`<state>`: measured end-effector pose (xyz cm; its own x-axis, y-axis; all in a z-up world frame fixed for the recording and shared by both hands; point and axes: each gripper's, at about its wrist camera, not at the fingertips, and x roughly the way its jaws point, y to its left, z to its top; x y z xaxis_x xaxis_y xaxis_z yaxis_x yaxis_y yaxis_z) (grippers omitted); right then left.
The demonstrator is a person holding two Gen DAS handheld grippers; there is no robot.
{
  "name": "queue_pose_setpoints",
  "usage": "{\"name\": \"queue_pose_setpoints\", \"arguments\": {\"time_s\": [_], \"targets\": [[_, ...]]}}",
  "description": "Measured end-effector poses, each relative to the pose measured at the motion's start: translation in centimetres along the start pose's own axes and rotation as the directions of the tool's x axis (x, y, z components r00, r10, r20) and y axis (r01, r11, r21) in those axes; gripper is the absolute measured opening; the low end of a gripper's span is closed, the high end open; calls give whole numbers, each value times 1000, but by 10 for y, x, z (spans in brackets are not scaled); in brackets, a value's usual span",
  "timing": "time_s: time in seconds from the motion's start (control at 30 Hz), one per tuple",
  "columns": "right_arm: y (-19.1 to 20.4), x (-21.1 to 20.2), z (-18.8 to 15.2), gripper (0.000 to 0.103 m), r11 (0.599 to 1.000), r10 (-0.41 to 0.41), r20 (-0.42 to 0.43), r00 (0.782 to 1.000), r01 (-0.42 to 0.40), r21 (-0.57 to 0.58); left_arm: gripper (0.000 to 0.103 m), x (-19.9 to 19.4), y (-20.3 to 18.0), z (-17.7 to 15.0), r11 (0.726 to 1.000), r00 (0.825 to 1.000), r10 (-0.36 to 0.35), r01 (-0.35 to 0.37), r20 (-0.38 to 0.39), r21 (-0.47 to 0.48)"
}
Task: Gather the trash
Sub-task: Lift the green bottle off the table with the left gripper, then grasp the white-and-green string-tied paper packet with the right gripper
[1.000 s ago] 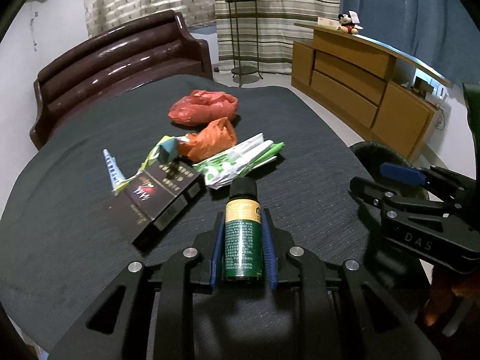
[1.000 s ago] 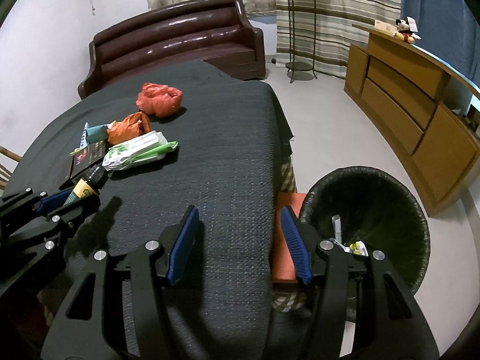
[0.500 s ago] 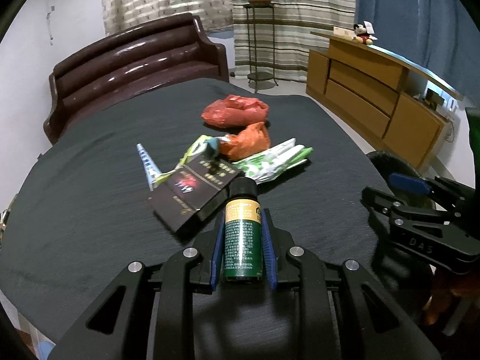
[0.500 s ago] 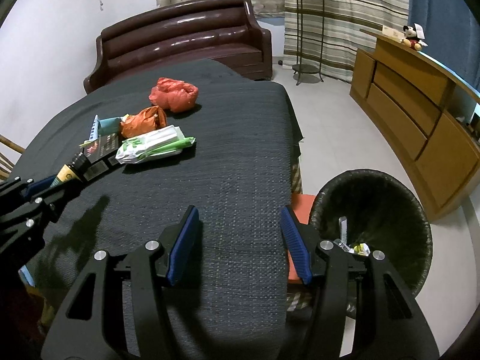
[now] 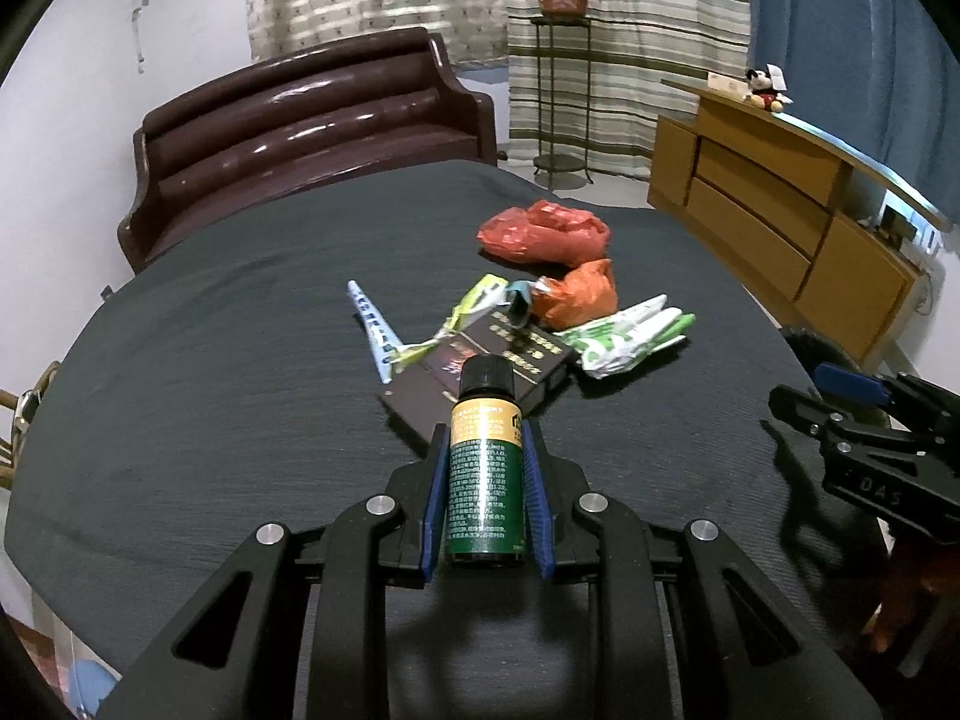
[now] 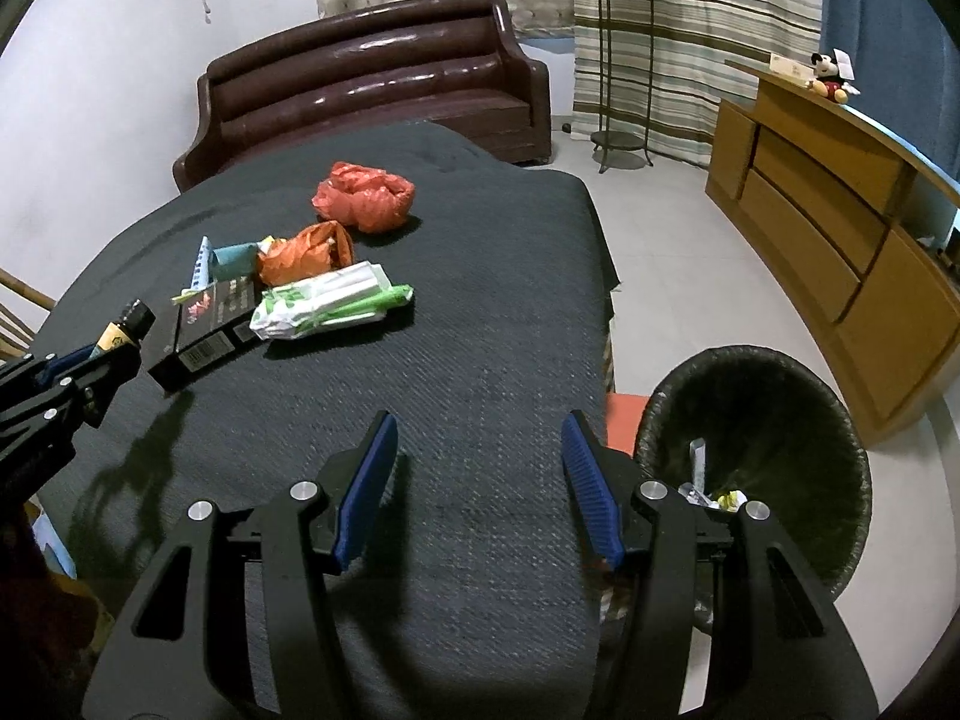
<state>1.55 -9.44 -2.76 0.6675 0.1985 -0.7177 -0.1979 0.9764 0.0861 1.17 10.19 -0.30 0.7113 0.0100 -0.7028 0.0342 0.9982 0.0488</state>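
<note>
My left gripper (image 5: 485, 480) is clamped on the bottle (image 5: 485, 468), lifted over the table (image 5: 240, 408); my right gripper (image 6: 480, 480) gapes empty beside the bin (image 6: 780, 396)

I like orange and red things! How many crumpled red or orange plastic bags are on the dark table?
2. The red bag lies farthest back on the table, toward the sofa. The orange bag sits just in front of it, by the green-and-white packet. None seems hidden.
</note>
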Motion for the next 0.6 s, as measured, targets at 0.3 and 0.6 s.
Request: {"name": "queue_pose_setpoints", "arguments": {"time_s": [0.3, 0.6], "targets": [[25, 13, 20, 63, 999, 53, -4, 999, -53, -3, 24, 4, 24, 1, 999, 1000, 26, -26, 4, -39], [64, 37, 43, 76, 993, 85, -26, 996, -87, -79, 24, 10, 46, 0, 996, 999, 40, -40, -4, -86]]}}
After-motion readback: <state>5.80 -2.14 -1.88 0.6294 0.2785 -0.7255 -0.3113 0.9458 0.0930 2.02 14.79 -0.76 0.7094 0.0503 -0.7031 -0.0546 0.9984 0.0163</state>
